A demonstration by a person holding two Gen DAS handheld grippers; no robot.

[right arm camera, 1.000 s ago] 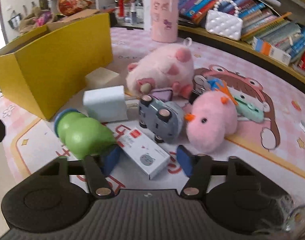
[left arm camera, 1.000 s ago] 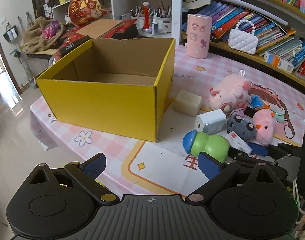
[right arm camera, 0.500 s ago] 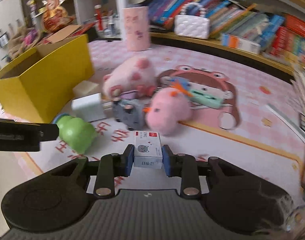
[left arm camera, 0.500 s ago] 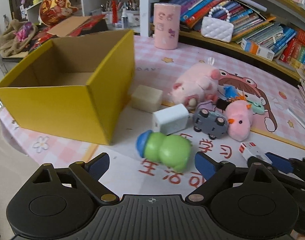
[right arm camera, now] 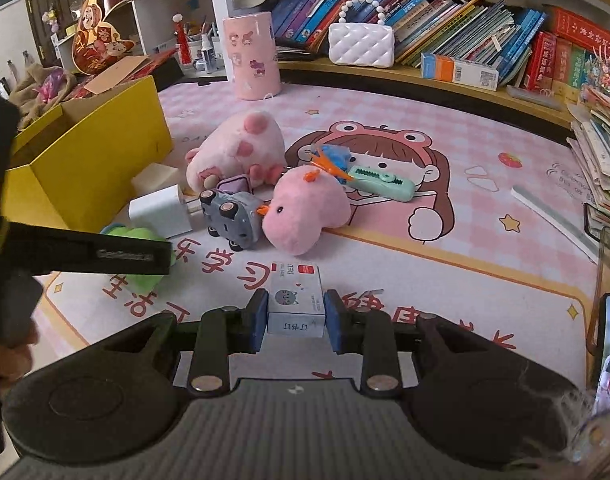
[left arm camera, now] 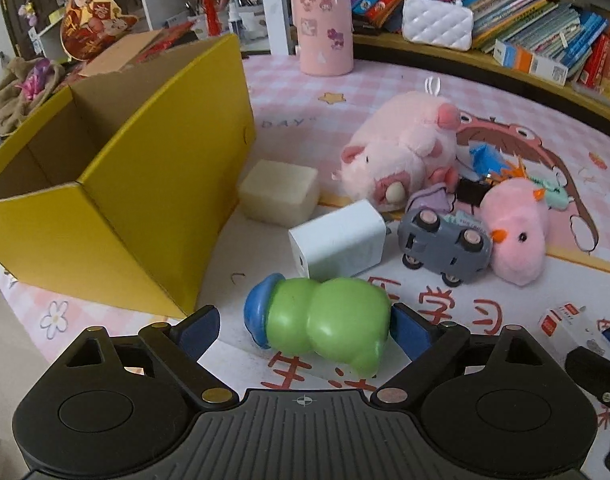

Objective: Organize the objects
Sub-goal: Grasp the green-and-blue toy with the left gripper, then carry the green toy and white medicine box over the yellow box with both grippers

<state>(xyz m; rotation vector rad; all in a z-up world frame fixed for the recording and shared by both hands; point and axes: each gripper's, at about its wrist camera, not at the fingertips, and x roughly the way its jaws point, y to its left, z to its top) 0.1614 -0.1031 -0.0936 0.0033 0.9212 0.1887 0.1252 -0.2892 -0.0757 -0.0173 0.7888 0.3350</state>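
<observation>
A green toy with a blue cap (left arm camera: 325, 318) lies on its side on the mat, between the fingers of my open left gripper (left arm camera: 305, 326); the right finger is close to it, the left finger apart. My right gripper (right arm camera: 296, 316) is shut on a small white staple box (right arm camera: 296, 304) and holds it above the mat; the box also shows in the left wrist view (left arm camera: 573, 326). An open yellow cardboard box (left arm camera: 117, 184) stands to the left, empty as far as I see. The green toy is partly hidden behind the left gripper in the right wrist view (right arm camera: 133, 234).
Near the box lie a cream block (left arm camera: 279, 192), a white charger (left arm camera: 339, 242), a grey toy car (left arm camera: 445, 246), a pink pig plush (left arm camera: 401, 148), a pink chick plush (left arm camera: 515, 228) and a teal utility knife (right arm camera: 381, 182). A pink cup (left arm camera: 325, 26) and a bookshelf stand behind.
My right gripper closed on the staple box, lifted it and pulled back. My left gripper swung right and moved in until the green toy sits between its fingers.
</observation>
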